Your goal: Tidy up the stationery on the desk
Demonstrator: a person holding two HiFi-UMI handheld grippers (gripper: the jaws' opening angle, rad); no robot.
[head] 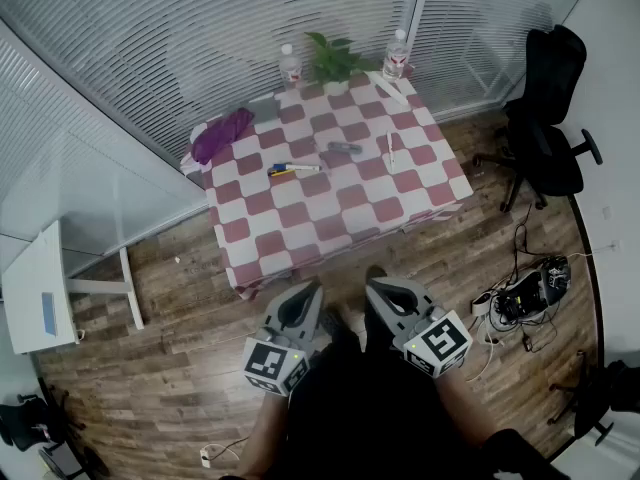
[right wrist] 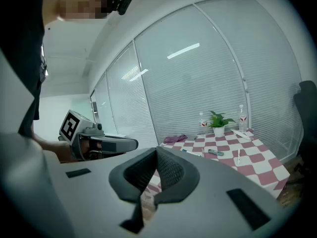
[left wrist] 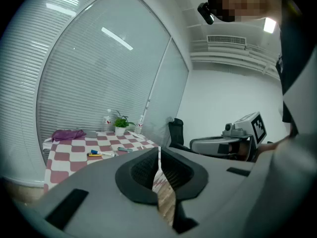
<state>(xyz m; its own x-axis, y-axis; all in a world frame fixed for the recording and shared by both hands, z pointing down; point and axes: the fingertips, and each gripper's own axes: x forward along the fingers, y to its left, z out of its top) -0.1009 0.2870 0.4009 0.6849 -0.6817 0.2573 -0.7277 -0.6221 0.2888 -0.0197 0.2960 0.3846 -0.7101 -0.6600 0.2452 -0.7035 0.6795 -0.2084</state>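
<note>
A table with a red and white checked cloth [head: 310,223] stands ahead of me. On it lie a blue and yellow pen pair [head: 291,170], a small grey-blue item [head: 344,148], a white pen [head: 390,149] and a long white piece [head: 391,89] near the far edge. A purple pouch [head: 222,134] sits at the far left corner. My left gripper [head: 312,288] and right gripper [head: 377,287] are held side by side near my body, short of the table's near edge. Both are shut with nothing between the jaws. The left gripper view shows the pens [left wrist: 100,154] far off.
A potted plant [head: 335,61] and two water bottles [head: 290,67] [head: 397,55] stand at the table's far edge by the blinds. A black office chair [head: 545,118] is to the right, cables and a power strip [head: 525,293] lie on the floor, and a white side table [head: 40,288] is at left.
</note>
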